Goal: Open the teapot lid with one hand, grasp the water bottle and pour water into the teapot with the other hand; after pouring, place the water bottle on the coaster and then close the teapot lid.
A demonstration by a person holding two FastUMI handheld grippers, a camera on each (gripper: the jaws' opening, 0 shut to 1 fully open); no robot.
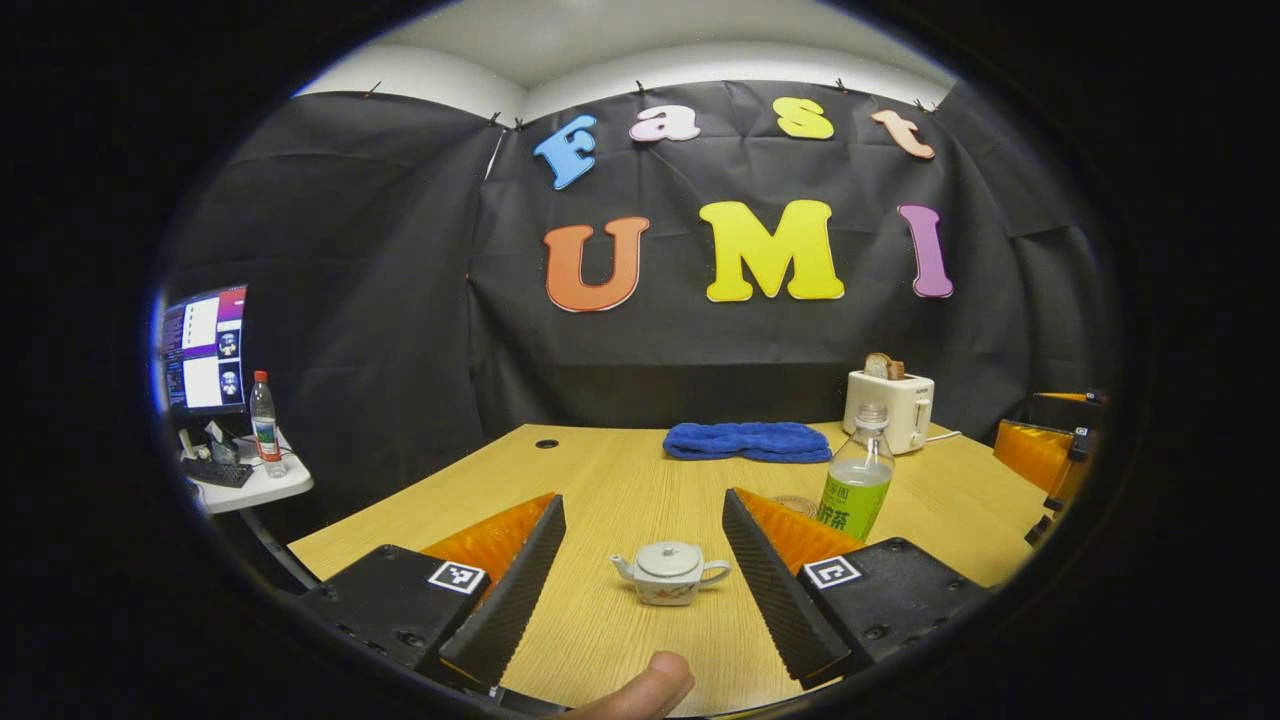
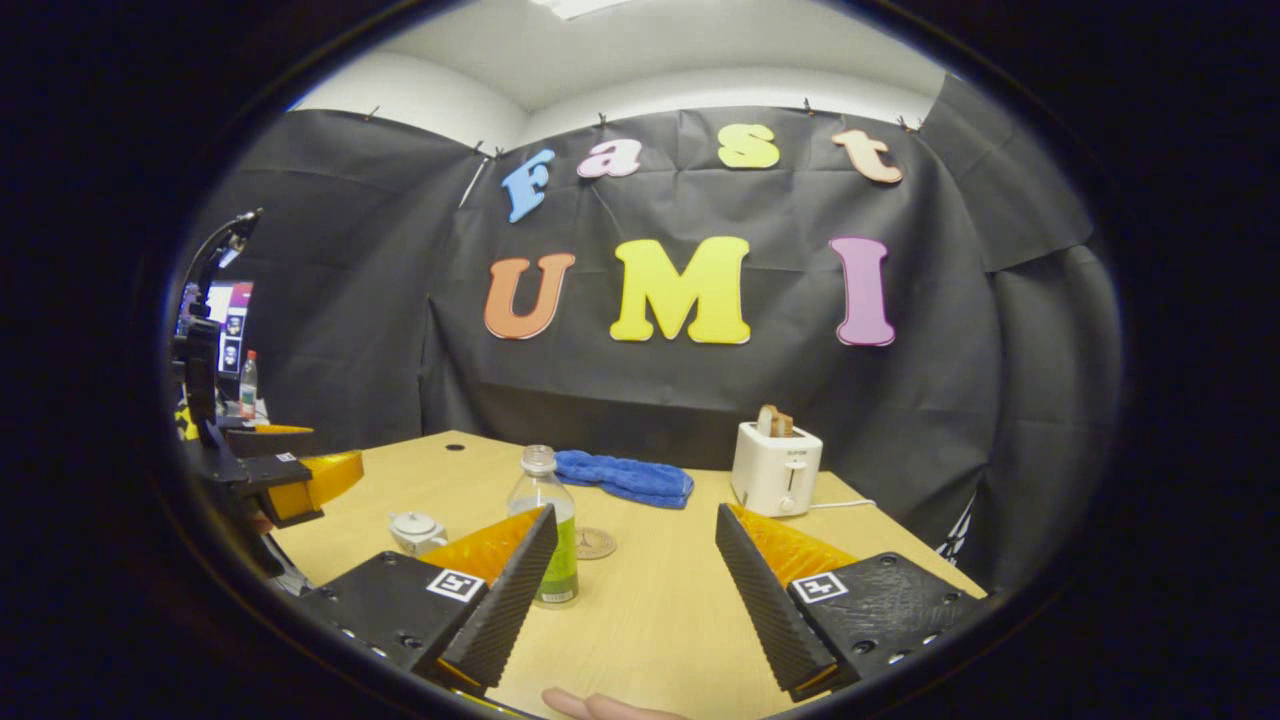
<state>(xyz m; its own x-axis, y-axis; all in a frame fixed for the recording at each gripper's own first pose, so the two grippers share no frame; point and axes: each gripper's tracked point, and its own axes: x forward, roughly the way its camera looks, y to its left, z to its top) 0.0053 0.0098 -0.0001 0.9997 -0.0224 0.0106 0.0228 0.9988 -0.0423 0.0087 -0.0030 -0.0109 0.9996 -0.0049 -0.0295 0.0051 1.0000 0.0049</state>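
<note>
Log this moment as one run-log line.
left tongs: open, before teapot | right tongs: open | water bottle: upright, untouched | lid: on

Glossy teapot (matt wood table)

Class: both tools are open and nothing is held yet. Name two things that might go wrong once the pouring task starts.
1. The teapot is small with a narrow top, so water poured from the water bottle may spill onto the table.
2. The coaster lies close behind the bottle; a tall bottle set down off-centre there could tip, perhaps toward the blue towel.
</note>
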